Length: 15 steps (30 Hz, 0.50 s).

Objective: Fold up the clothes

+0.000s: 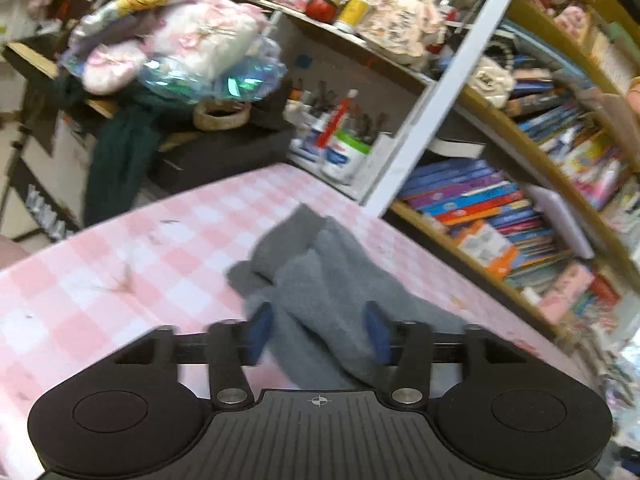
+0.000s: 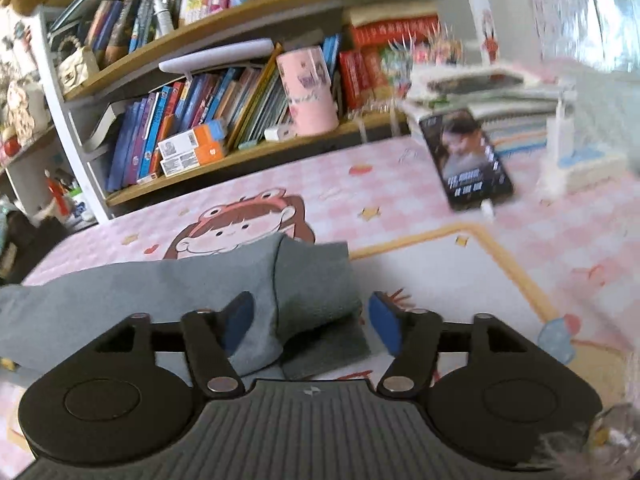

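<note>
On the pink-and-white checked table mat [image 1: 120,248], your soft grey fleece garment [image 1: 320,272] lies stretched between your two tools. In the left wrist view it runs away from you in long lumpy folds toward the far edge; in the right wrist view the same grey cloth [image 2: 160,292] shows a doubled-over end with a seam, lying partly over the cartoon girl printed on the mat [image 2: 236,232]. It seems laid out lengthways like this so each end is within reach of one tool, which suits bringing one end over the other.

Your left gripper [image 1: 318,330] has its blue-padded jaws spread apart, with a band of the grey cloth running between them. The pads sit either side of the fabric without pinching it, as far as the blurred picture lets you judge, so count it as released.

Your right gripper [image 2: 310,320] is likewise spread wide. The folded end of the cloth sits in the gap, close against the left blue pad [image 2: 240,316] and clear of the right one, so nothing is clamped yet.

The wooden bookshelf crowded with colourful books [image 2: 192,120] stands just beyond the table, and a dark-covered book [image 2: 468,160] lies off to your right, well apart from the cloth.
</note>
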Available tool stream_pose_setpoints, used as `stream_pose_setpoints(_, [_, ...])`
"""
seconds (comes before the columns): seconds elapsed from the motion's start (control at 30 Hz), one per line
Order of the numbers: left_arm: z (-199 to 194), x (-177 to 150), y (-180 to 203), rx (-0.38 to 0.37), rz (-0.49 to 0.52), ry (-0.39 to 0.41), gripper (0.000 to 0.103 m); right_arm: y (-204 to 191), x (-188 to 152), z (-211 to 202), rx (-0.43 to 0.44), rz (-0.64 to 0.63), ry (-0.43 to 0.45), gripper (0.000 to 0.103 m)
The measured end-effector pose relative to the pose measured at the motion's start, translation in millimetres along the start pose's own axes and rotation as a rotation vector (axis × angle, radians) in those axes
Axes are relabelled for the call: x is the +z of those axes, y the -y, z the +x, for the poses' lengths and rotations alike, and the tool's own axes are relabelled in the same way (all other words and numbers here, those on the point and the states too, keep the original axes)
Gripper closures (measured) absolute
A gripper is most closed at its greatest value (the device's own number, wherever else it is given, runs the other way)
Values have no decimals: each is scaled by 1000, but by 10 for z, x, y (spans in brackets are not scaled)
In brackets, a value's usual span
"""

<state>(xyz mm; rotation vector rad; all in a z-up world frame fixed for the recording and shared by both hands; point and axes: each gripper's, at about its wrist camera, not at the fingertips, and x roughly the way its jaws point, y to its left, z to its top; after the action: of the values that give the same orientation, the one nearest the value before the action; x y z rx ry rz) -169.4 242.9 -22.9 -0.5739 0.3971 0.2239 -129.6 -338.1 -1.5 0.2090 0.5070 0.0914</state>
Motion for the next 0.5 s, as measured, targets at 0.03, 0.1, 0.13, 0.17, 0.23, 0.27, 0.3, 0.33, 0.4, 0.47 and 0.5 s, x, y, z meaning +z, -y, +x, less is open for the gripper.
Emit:
stream_pose_setpoints(0.03, [12,2,-21,18,-11,-1,35,-54,-8,-11,-5,-32,14,34])
stream_pose_setpoints(0.1, [63,5,-46,34,-25,-12,32,-171,-19,-24,-12,-100,45,33])
stream_pose_setpoints(0.13, [93,2,-50,41,-26,-19,31,-229,-25,-31,-15,-134,60,32])
stream_pose_setpoints(0.17, [126,1,-48,47,-24,-28,31,-290,-25,-25,-11,-164,71,32])
stream_pose_setpoints(0.23, [192,-2,-43,59,-22,-47,29,-416,-14,10,11,-213,85,32])
stream_pose_setpoints(0.27, [223,-6,-39,62,-23,-55,29,-486,-9,39,26,-235,86,33])
stream_pose_setpoints(0.3, [246,-9,-31,63,-22,-57,29,-561,-4,80,46,-254,82,33])
stream_pose_setpoints(0.33, [267,-11,-21,65,-18,-57,28,-636,0,120,65,-274,78,34])
stream_pose_setpoints(0.4, [302,-14,1,77,-1,-54,28,-783,6,199,101,-311,69,34])
stream_pose_setpoints(0.47, [333,-18,31,96,23,-48,28,-917,0,299,133,-343,55,34])
stream_pose_setpoints(0.5, [348,-20,49,104,37,-46,28,-972,-7,349,147,-355,44,34])
